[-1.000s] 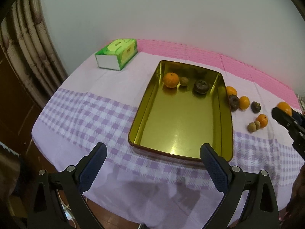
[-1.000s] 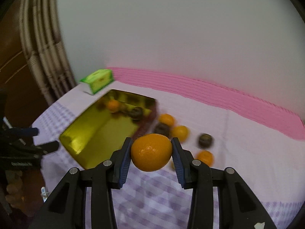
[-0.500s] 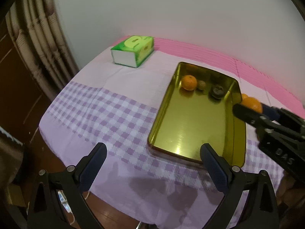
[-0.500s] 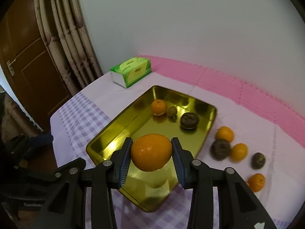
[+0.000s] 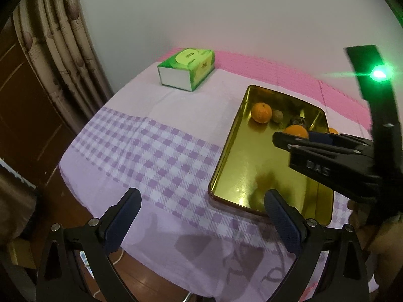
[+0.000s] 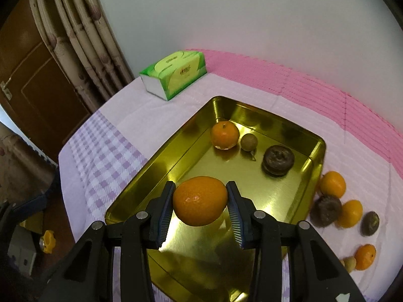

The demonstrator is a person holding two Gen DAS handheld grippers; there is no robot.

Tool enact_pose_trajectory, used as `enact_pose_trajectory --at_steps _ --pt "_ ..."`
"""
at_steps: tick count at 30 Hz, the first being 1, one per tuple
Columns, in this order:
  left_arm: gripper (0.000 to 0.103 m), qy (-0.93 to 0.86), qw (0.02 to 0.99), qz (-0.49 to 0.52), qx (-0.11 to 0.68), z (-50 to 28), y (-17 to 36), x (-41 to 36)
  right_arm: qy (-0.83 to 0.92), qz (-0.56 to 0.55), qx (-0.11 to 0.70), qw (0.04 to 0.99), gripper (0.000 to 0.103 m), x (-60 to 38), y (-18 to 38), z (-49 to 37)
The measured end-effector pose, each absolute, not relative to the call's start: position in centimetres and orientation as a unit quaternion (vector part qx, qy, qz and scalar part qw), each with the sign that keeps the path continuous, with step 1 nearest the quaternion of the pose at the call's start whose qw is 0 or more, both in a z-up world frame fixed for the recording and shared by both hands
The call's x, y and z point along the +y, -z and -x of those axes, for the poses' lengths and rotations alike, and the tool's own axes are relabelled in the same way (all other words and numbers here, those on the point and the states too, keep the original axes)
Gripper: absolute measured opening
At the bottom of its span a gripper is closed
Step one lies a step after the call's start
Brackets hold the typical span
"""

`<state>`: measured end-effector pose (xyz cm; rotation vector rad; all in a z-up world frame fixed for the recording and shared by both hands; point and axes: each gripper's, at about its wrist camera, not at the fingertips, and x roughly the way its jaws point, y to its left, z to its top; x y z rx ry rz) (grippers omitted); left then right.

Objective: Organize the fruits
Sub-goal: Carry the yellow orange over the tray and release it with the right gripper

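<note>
My right gripper (image 6: 200, 201) is shut on an orange (image 6: 200, 200) and holds it above the middle of the gold metal tray (image 6: 161, 162). Inside the tray's far end lie a second orange (image 6: 224, 135), a small brownish-green fruit (image 6: 248, 142) and a dark wrinkled fruit (image 6: 277, 160). In the left wrist view the right gripper (image 5: 299, 136) reaches in from the right over the tray (image 5: 221, 166) with the held orange (image 5: 296, 131) at its tip. My left gripper (image 5: 201, 214) hangs open over the table's front edge, nothing between its fingers.
A green tissue box (image 6: 173, 74) stands at the back left of the checked tablecloth (image 5: 151, 156). Right of the tray lie several loose fruits: oranges (image 6: 332, 184), dark fruits (image 6: 325, 211) and a small pale one (image 6: 348, 264). A curtain (image 5: 63, 50) hangs at left.
My right gripper carried the orange leftward from the loose fruits to above the tray and sank a little. The left gripper shifted slightly left, staying open.
</note>
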<state>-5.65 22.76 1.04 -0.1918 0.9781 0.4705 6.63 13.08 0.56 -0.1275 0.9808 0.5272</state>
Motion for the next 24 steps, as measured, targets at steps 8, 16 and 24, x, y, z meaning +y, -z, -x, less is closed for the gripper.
enact_pose_trajectory --at_steps 8,16,24 --pt "0.098 -0.224 0.848 0.096 0.470 5.5 -1.0 22.9 -0.246 0.077 0.480 0.839 0.038 15.0 0.3 -8.6" --pt "0.098 -0.222 0.847 0.103 0.473 5.7 -0.9 23.0 -0.239 0.073 0.489 0.835 0.038 16.0 0.9 -10.1" --pt "0.098 -0.222 0.846 0.103 0.474 5.7 -0.9 23.0 -0.241 0.061 0.483 0.840 0.038 16.8 0.7 -10.8"
